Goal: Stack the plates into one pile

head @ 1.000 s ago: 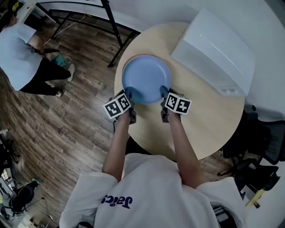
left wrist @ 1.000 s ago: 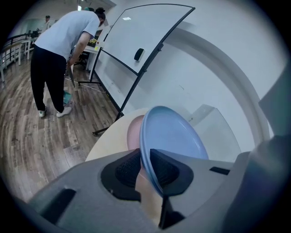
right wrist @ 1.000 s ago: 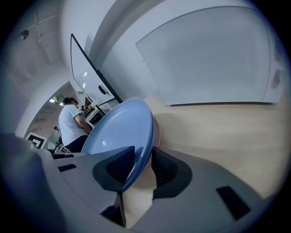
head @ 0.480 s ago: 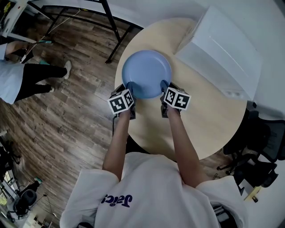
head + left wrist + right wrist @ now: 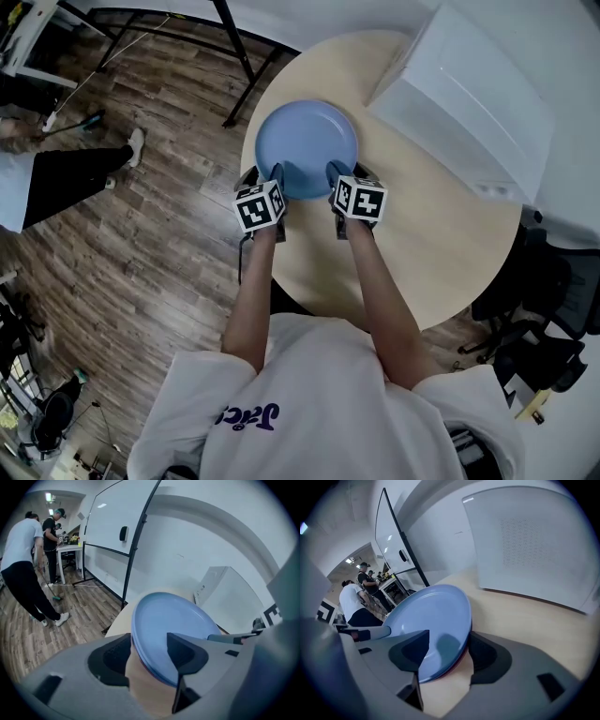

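Note:
A blue plate [image 5: 307, 150] lies flat on the round wooden table [image 5: 431, 234], on top of a reddish plate whose rim [image 5: 457, 662] peeks out underneath. My left gripper [image 5: 272, 178] straddles the plate's near left rim and my right gripper [image 5: 337, 175] its near right rim. Both sets of jaws are opening. In the left gripper view the plate's rim [image 5: 164, 625] stands between the jaws of the left gripper [image 5: 150, 653] with bare table showing beside it. The right gripper view shows the plate [image 5: 431, 620] between the jaws of the right gripper [image 5: 447, 653], and the pads do not press on it.
A large white box [image 5: 459, 103] fills the table's far right. The plates sit close to the table's left edge. Black stand legs [image 5: 234, 47] rise beyond the table, a person's legs [image 5: 56, 178] show at the left, and an office chair [image 5: 544, 300] is at the right.
The blue plate has come down onto the plate beneath it, and both grippers' jaws have widened off its rim. The person at the left has walked further left.

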### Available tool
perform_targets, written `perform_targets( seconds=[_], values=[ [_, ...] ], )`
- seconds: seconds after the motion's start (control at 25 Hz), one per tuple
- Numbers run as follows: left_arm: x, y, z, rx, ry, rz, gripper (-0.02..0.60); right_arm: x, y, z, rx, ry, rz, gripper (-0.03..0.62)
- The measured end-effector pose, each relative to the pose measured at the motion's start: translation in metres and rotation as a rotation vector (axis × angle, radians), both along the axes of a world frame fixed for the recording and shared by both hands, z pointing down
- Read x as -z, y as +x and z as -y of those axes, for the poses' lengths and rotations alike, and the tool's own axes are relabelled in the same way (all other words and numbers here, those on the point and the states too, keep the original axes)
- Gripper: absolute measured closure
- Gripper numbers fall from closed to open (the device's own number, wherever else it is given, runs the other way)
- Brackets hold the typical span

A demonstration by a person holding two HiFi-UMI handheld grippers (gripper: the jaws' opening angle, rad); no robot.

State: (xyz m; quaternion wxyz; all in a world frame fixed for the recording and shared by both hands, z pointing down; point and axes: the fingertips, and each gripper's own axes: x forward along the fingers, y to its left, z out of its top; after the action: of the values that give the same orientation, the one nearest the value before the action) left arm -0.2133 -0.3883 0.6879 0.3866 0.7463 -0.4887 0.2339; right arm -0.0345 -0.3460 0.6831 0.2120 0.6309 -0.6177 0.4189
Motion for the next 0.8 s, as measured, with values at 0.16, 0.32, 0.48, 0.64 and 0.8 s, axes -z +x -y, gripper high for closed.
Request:
perform_targets(
  seconds=[0.16, 0.32, 0.48, 0.64, 0.8],
  values=[
    [0.011, -0.01, -0.003, 0.06, 0.026, -0.017, 0.307, 0.009, 0.009, -0.009, -0.012, 0.018, -0.039, 0.32],
    [0.021, -0.014, -0.01, 0.049, 0.046, -0.019, 0.307, 0.022, 0.018, -0.021, -0.021, 0.058, -0.042, 0.319],
    [0.041, -0.002, -0.023, 0.015, 0.093, -0.016, 0.307, 0.043, 0.025, -0.041, -0.012, 0.11, -0.04, 0.319],
    [0.064, 0.032, -0.045, -0.081, 0.152, -0.004, 0.307, 0.072, 0.041, -0.067, -0.001, 0.195, -0.081, 0.319],
    [0.091, 0.084, -0.074, -0.204, 0.213, -0.015, 0.307, 0.102, 0.073, -0.097, -0.017, 0.27, -0.15, 0.319]
  ],
)
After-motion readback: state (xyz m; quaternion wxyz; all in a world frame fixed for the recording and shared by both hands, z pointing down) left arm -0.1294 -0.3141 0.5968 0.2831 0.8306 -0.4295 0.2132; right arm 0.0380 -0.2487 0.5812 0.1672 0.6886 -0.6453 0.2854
